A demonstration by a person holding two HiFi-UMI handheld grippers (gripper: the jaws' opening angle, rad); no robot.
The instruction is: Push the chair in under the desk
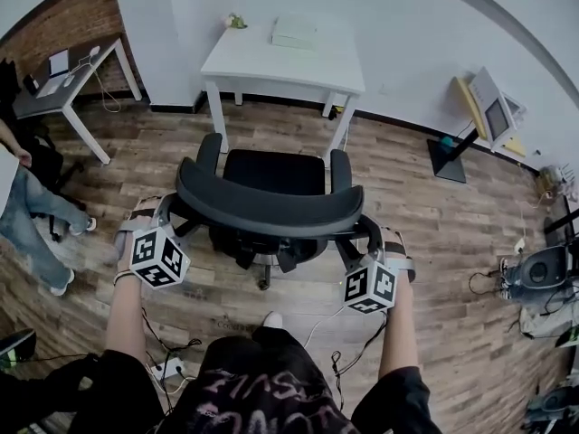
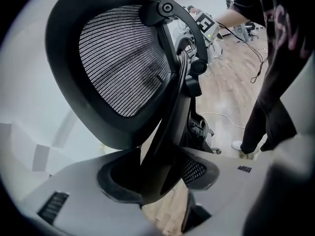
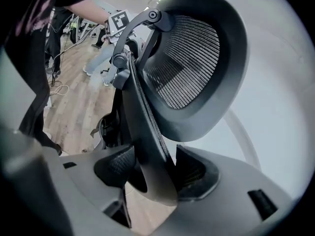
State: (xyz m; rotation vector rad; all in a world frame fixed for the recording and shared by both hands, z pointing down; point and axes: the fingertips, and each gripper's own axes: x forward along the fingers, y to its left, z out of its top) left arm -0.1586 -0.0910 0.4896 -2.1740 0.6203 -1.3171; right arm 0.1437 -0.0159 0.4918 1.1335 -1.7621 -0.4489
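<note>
A black mesh-back office chair (image 1: 274, 174) stands on the wood floor, facing the white desk (image 1: 258, 64), its seat just short of the desk's front edge. My left gripper (image 1: 172, 213) is shut on the left edge of the chair's backrest (image 1: 270, 209). My right gripper (image 1: 369, 231) is shut on the right edge. In the left gripper view the backrest frame (image 2: 170, 127) runs between the jaws of the left gripper (image 2: 157, 173), with the mesh (image 2: 123, 63) above. In the right gripper view the frame (image 3: 145, 136) is clamped likewise by the right gripper (image 3: 152, 176).
A flat box (image 1: 294, 31) lies on the white desk. A second desk (image 1: 63, 87) and a person in jeans (image 1: 27, 215) are at the left. A screen on a stand (image 1: 487, 108) and equipment (image 1: 538, 274) are at the right. Cables and a power strip (image 1: 167, 367) lie by my feet.
</note>
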